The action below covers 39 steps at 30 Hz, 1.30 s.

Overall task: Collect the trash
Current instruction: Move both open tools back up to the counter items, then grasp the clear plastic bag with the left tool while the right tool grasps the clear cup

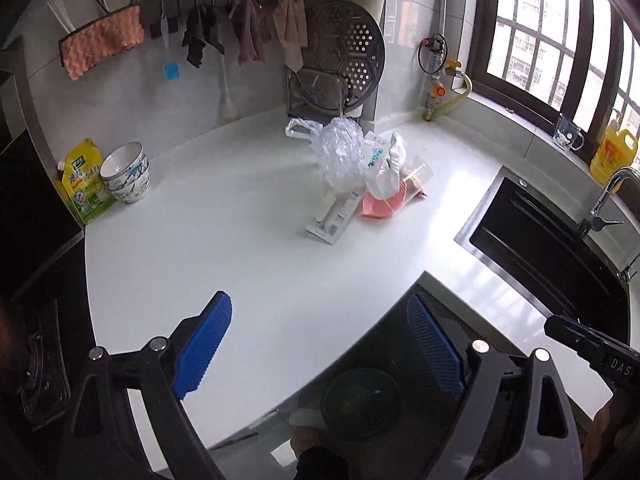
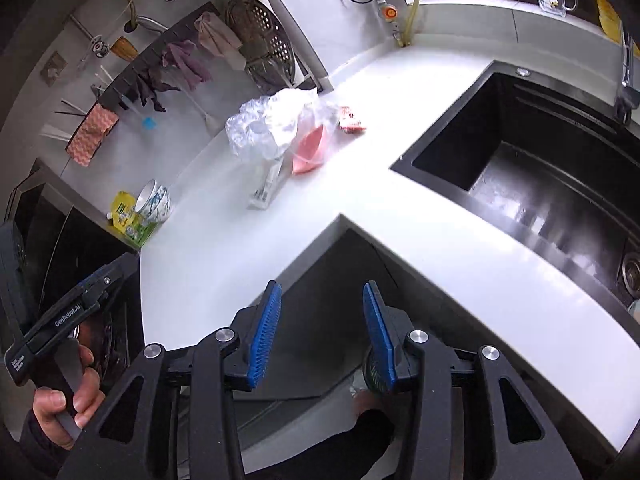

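A heap of trash lies on the white counter (image 1: 224, 264) near the back wall: a crumpled clear plastic bag (image 1: 340, 152), a flat white package (image 1: 334, 216), a pink piece (image 1: 378, 205) and a clear plastic box (image 1: 418, 174). The right wrist view shows the same bag (image 2: 268, 124), pink piece (image 2: 310, 148), white package (image 2: 266, 188) and a red-and-white wrapper (image 2: 351, 120). My left gripper (image 1: 320, 304) hangs open and empty over the counter's front edge, well short of the heap. My right gripper (image 2: 322, 288) is open too, nothing between its blue pads. A dark round bin (image 1: 360, 404) stands below the counter's corner.
Stacked bowls (image 1: 126, 176) and a yellow-green pouch (image 1: 82, 188) stand at the left, beside a dark stove (image 1: 36, 360). A black sink (image 2: 532, 168) with a faucet (image 1: 612, 192) is at the right. A perforated steamer tray (image 1: 344, 52) leans on the back wall under hung cloths.
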Motion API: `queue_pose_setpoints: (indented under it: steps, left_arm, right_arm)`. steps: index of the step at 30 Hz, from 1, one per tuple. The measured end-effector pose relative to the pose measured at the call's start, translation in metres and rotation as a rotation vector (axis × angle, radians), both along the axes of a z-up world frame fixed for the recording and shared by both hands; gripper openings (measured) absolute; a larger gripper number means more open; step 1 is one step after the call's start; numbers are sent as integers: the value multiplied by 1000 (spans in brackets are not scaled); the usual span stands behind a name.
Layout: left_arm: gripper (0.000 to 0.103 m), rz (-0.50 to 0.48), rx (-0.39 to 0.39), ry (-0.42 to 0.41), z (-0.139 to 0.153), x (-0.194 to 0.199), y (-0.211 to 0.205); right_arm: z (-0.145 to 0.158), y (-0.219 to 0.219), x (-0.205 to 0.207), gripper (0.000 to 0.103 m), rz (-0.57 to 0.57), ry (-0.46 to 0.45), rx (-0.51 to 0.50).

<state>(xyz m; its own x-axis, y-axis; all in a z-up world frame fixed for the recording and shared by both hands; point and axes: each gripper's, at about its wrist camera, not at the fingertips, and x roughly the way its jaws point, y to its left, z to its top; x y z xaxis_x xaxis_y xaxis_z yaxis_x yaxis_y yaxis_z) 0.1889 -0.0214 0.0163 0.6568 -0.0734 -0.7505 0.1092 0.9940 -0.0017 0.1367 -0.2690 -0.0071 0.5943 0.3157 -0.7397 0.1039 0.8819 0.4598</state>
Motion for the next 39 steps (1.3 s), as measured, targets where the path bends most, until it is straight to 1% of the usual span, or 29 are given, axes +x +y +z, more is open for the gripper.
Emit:
queue_pose_setpoints:
  steps: [2, 3, 5, 8, 9, 11, 12, 15, 16, 18, 21, 24, 27, 30, 35, 39]
  left_arm:
    - [88, -15, -15, -21, 4, 27, 9]
    - [88, -19, -18, -23, 4, 41, 12]
    - [88, -38, -27, -16, 4, 67, 18]
    - [88, -53, -27, 14, -1, 103, 19]
    - [88, -61, -41, 22, -2, 113, 20]
    - [88, -62, -62, 22, -3, 128, 20]
    - [88, -59, -65, 21, -5, 135, 19]
    - [88, -35, -78, 39, -13, 157, 16]
    - [88, -23, -83, 45, -15, 164, 15]
    - [88, -5, -94, 50, -18, 177, 13]
    - [88, 23, -91, 55, -21, 194, 8]
    - [88, 32, -92, 63, -22, 210, 1]
    - [88, 54, -69, 73, -27, 225, -5]
    - [88, 74, -93, 88, -31, 238, -6]
    - [88, 74, -68, 97, -35, 255, -12]
    - [88, 73, -64, 108, -39, 264, -15]
  right_arm:
    - [-2, 4, 26, 47, -39, 1, -16]
    - [-1, 6, 37, 47, -58, 6, -12]
    - [1, 8, 55, 47, -92, -7, 9]
    - [2, 11, 79, 48, -131, 10, 17]
    - [1, 11, 87, 48, -137, 17, 27]
    - [-1, 12, 100, 53, -143, 33, 32]
    - [-3, 12, 109, 53, -142, 41, 31]
    - [-7, 11, 133, 53, -147, 58, 41]
    - [-10, 10, 141, 55, -151, 62, 52]
    - [-16, 6, 157, 55, -160, 70, 85]
    - [-27, 2, 183, 55, -167, 91, 132]
    - [-39, -2, 206, 55, -178, 104, 195]
    - [-53, -6, 226, 62, -191, 118, 243]
    - [-67, -9, 240, 63, -209, 129, 293]
    - [-83, -10, 257, 63, -240, 138, 309]
    - [-91, -11, 268, 63, -258, 148, 338]
